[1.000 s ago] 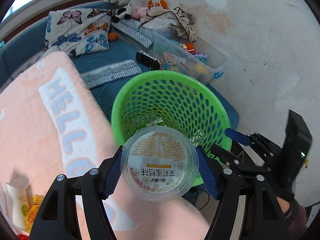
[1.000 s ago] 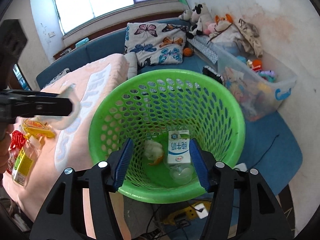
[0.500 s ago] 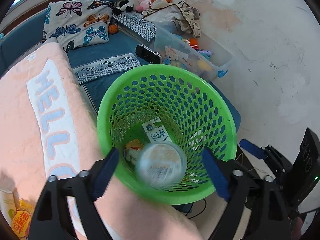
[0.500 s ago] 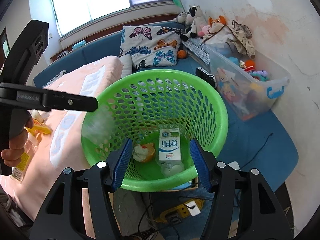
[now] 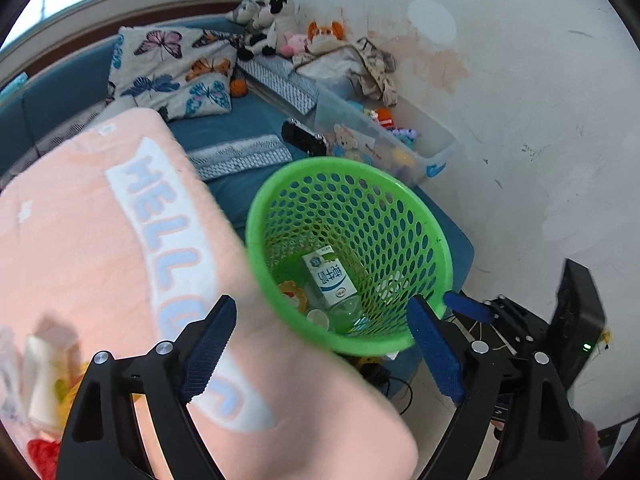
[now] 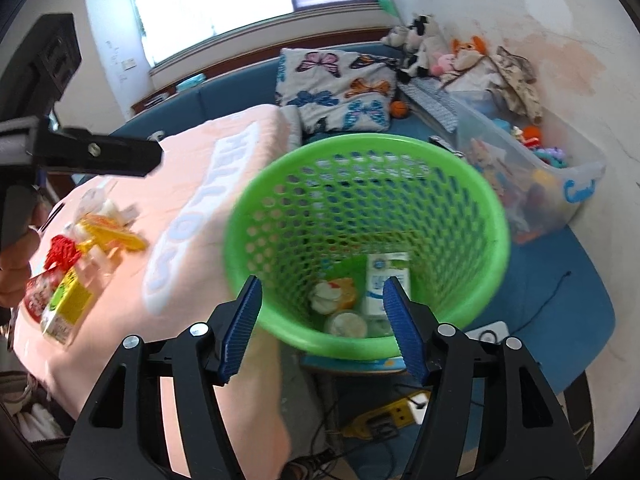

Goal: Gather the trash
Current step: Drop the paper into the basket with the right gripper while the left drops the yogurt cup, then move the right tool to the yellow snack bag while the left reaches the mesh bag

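A green perforated basket (image 5: 434, 248) (image 6: 492, 216) stands beside the pink blanket. Inside lie a milk carton (image 5: 330, 276) (image 6: 386, 280), a yellow wrapper (image 5: 292, 294) (image 6: 334, 292) and a clear round plastic cup (image 5: 318, 318) (image 6: 346, 324). My left gripper (image 5: 320, 344) is open and empty above the basket's near rim. My right gripper (image 6: 322, 324) is open and empty in front of the basket. More trash (image 6: 76, 264) lies on the blanket at left: a red packet, a yellow-green carton, yellow wrappers.
The pink "HELLO" blanket (image 5: 100, 248) (image 6: 192, 200) covers the bed. A butterfly pillow (image 5: 172, 68), soft toys (image 5: 272, 20) and a clear toy bin (image 5: 384, 140) line the wall. A power strip (image 6: 380, 420) and cables lie on the floor.
My left gripper opened and let go of the clear cup, which fell into the basket. The left gripper then drew back toward the blanket. The right gripper stayed open.
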Motion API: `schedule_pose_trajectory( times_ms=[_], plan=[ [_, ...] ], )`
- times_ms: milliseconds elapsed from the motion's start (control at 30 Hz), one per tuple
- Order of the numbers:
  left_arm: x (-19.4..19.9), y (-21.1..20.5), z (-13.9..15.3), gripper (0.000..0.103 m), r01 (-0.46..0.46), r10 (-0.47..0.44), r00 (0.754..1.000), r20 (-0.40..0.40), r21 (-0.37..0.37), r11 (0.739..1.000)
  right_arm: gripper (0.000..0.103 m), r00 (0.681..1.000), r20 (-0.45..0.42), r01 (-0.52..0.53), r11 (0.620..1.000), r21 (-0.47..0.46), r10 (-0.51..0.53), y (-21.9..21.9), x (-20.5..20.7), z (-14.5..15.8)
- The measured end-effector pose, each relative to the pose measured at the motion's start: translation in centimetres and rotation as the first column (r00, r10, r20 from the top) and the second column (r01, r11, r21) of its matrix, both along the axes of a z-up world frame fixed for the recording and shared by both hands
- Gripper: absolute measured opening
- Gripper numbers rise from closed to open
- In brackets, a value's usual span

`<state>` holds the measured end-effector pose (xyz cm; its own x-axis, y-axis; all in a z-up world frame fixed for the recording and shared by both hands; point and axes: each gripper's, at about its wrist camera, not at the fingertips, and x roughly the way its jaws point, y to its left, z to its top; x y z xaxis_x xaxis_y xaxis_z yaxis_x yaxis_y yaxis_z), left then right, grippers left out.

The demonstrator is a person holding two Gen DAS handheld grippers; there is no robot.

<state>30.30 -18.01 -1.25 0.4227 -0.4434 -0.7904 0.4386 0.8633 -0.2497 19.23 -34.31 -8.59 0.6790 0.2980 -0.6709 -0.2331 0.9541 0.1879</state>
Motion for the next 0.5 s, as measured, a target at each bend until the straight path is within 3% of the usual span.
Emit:
schedule_pose_trajectory(
  times_ms=[233, 500],
  plan=[
    [-2.1, 6.9, 2.5, 0.084, -0.091, 0.094, 0.995, 0.037, -0.062, 0.994, 0.071, 0.995, 0.025, -0.093, 0.995, 0.024, 0.092, 4.4, -0.6, 1.6],
    [-4.3, 14.4, 3.6, 0.084, -0.191, 0.196, 0.978, 0.075, -0.064, 0.979, 0.071, 0.98, 0.018, -0.199, 0.98, 0.027, 0.198, 10.1, 0.1, 2.0]
  ],
)
